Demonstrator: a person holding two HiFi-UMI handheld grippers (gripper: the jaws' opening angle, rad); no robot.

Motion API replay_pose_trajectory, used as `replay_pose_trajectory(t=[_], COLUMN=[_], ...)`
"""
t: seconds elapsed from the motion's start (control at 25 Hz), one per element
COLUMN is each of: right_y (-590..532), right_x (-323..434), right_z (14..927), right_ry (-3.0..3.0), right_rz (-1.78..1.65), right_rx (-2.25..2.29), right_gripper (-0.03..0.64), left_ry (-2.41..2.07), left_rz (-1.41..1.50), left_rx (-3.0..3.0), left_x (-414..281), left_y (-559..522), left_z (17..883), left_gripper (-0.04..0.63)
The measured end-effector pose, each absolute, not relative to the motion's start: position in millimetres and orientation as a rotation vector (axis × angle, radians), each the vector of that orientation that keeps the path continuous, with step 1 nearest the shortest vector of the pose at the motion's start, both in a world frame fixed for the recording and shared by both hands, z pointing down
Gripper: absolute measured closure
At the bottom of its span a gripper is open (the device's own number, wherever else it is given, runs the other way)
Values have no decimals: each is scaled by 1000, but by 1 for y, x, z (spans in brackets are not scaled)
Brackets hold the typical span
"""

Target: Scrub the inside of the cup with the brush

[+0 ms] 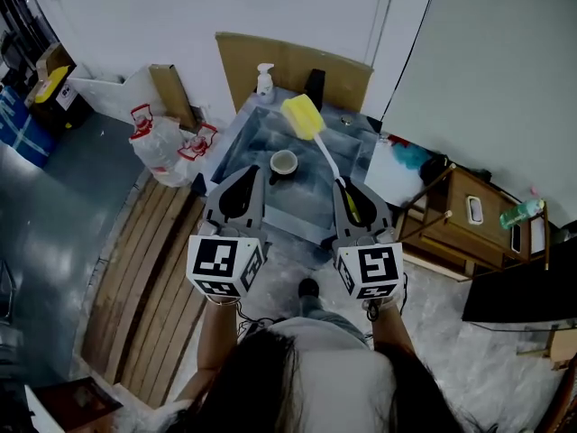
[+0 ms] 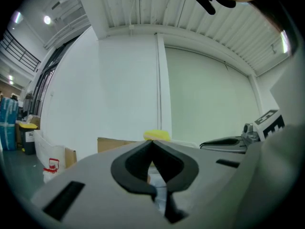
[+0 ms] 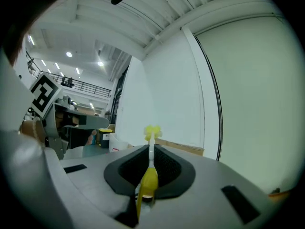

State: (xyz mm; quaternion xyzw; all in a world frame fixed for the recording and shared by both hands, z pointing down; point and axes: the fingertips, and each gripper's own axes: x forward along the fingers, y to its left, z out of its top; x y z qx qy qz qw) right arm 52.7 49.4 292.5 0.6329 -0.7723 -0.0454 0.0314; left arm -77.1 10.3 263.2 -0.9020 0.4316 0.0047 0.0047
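A white cup (image 1: 284, 163) stands on the blue-grey table (image 1: 236, 132), seen in the head view. My right gripper (image 1: 353, 197) is shut on the yellow handle of a brush (image 3: 148, 181); its white stem rises to a yellow sponge head (image 1: 302, 117) above the table's far part. In the right gripper view the brush head (image 3: 152, 132) sticks up past the jaw tips. My left gripper (image 1: 243, 184) is shut and holds nothing, hovering at the table's near edge, left of the cup. In the left gripper view the brush head (image 2: 157, 136) peeks above the closed jaws.
A white pump bottle (image 1: 264, 80) and a dark object (image 1: 314, 87) stand at the table's far edge before brown cardboard (image 1: 293, 61). White bags with red print (image 1: 165, 144) lie on the floor at left. A wooden side table (image 1: 473, 213) stands at right.
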Motion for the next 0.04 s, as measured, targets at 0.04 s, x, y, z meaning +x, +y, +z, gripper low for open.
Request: replay_pose_trajectory(t=[0.04], right_y=[44], right_x=[57], right_z=[292], right_ry=[-2378], right_rz=[-155], right_rx=[1944], right_gripper=[569], left_ry=[1353], left_rz=[18], left_rx=[-2820], left_x=[-72], left_y=[5], left_z=[262], left_gripper=[586])
